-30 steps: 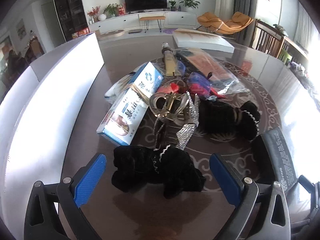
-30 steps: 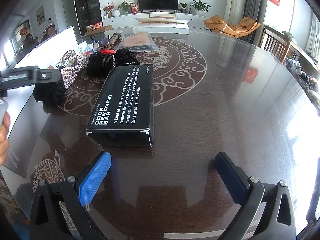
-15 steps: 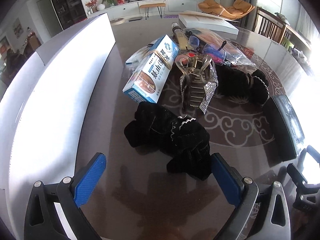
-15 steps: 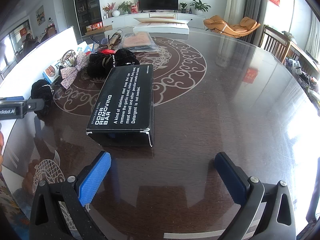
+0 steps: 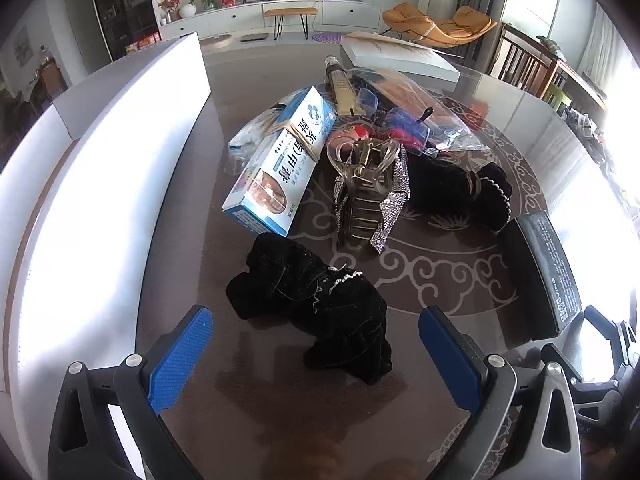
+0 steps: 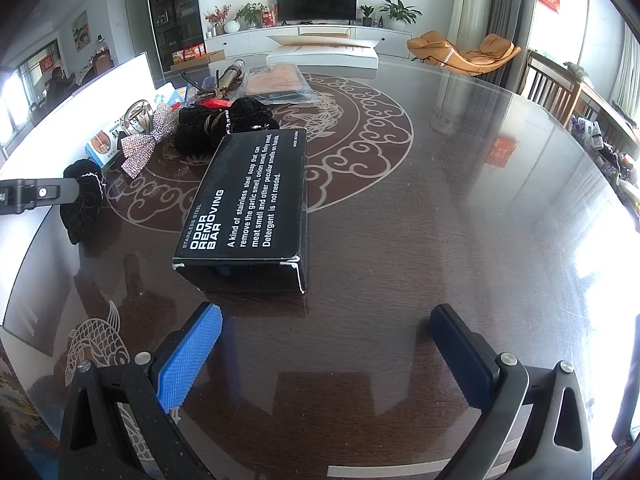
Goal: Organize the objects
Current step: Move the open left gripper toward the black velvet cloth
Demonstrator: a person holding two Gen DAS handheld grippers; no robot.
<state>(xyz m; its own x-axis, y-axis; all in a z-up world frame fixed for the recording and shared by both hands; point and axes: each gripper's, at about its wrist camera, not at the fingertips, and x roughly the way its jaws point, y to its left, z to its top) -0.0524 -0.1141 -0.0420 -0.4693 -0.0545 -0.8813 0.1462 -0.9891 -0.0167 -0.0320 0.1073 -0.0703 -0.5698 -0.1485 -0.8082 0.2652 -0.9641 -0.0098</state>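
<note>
The table (image 6: 440,208) is dark wood under a glossy, mirror-like top that throws back window glare. At its 10 o'clock lie two black velvet bows (image 5: 316,304) (image 5: 460,188), soft and matt, a clear plastic claw clip (image 5: 366,188) faced with sparkling rhinestone mesh, and a glossy cardboard box (image 5: 280,164). The black box (image 6: 248,196) looks matt cardboard; each hand-held gripper (image 6: 324,356) (image 5: 316,356) is matt black plastic with ribbed blue pads (image 6: 188,356).

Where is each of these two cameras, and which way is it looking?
Left wrist: on the left gripper, open, looking across the table at a black bow.
Right wrist: on the right gripper, open, facing a black box; the left gripper pokes in.
Shared: bow, box, clip.
</note>
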